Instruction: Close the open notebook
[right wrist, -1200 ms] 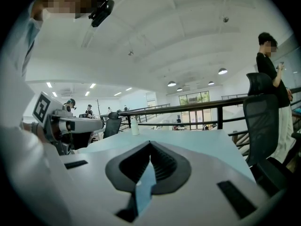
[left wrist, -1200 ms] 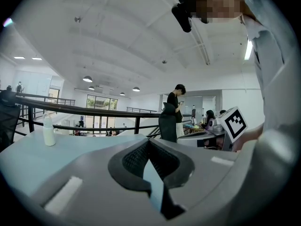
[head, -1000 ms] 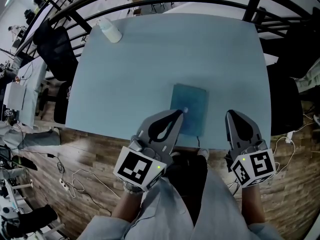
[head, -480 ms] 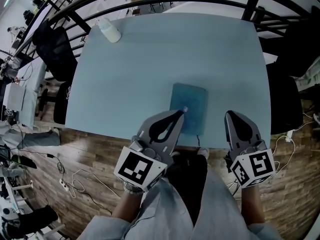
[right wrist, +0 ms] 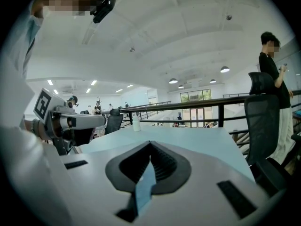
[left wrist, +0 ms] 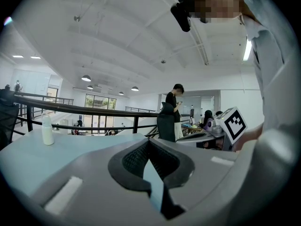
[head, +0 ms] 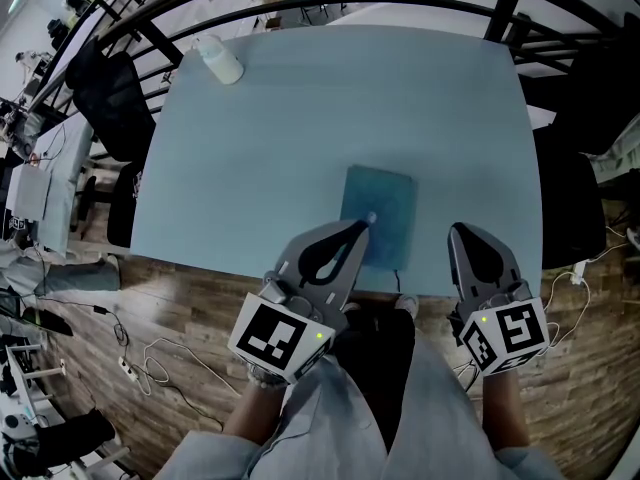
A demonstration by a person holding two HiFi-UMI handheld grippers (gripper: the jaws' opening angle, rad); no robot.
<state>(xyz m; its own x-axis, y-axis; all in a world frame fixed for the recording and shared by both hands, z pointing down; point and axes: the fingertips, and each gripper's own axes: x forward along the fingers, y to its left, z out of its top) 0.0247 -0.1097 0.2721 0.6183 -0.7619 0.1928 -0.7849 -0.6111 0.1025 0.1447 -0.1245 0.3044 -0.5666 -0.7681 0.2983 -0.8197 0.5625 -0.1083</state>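
- Head view: notebook (head: 385, 208) lies flat on the blue table (head: 300, 138), near the front edge and right of centre. It shows as one teal rectangle with no spread pages, so it looks already shut.
- Head view: left gripper (head: 367, 221) has its tip over the notebook's near-left part; can't tell if it touches. Right gripper (head: 462, 230) hangs off the notebook's right, just beside the table's front edge. White bottle (head: 218, 60) sits well apart at the far-left corner.
- Left gripper view: jaws are together at the tips with nothing between them. Only table and the bottle show ahead; the notebook isn't visible here.
- Right gripper view: jaws are pressed together and empty. The left gripper's body shows at the left and the bottle far off; no notebook in sight.
- Handling guess: thin, light, with a bendy cover, and it probably slides on the smooth top. Best hold is the cover's free long edge, away from the spine, with the other tip pinning the book flat.
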